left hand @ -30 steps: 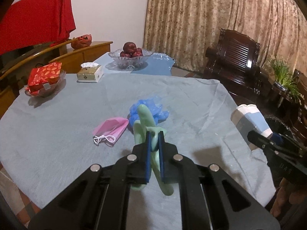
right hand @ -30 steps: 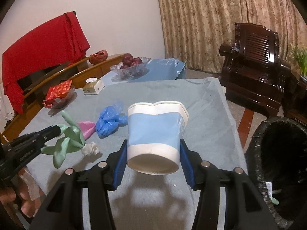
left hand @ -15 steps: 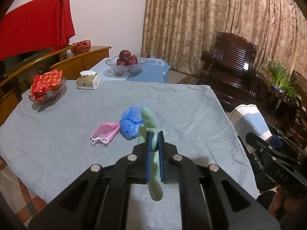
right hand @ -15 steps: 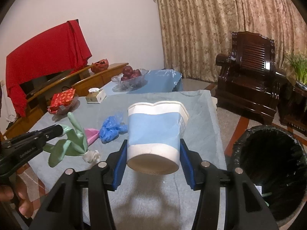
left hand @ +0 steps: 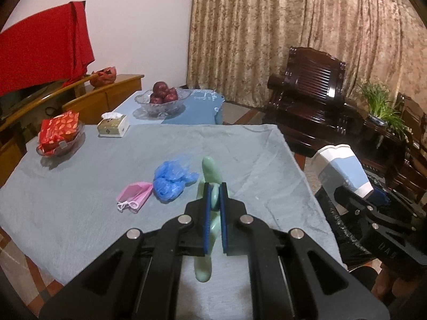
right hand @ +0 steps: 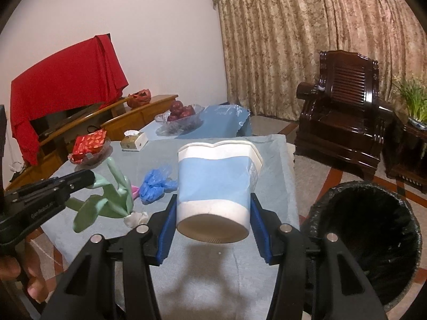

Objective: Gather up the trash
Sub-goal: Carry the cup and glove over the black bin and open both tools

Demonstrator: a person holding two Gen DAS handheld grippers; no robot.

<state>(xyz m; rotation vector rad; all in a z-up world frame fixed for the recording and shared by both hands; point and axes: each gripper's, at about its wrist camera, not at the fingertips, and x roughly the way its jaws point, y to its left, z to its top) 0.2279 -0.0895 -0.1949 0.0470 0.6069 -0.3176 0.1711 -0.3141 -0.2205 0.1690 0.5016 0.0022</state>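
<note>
My left gripper (left hand: 214,192) is shut on a limp green balloon (left hand: 210,172), held above the grey-clothed table (left hand: 80,208); the balloon also shows in the right wrist view (right hand: 106,202). My right gripper (right hand: 213,213) is shut on a blue-and-white paper cup (right hand: 216,181), held near the table's right edge beside a black-lined trash bin (right hand: 373,234). The cup also shows in the left wrist view (left hand: 344,170). A pink face mask (left hand: 134,194) and a crumpled blue plastic bag (left hand: 170,178) lie on the table.
A tissue box (left hand: 112,125), a dish with a red packet (left hand: 58,136) and a glass bowl of apples (left hand: 162,98) stand at the back. A dark wooden armchair (left hand: 309,106) and a potted plant (left hand: 381,106) are on the right.
Both grippers have pulled back and up from the table with their loads. The trash bin has come further into the right wrist view.
</note>
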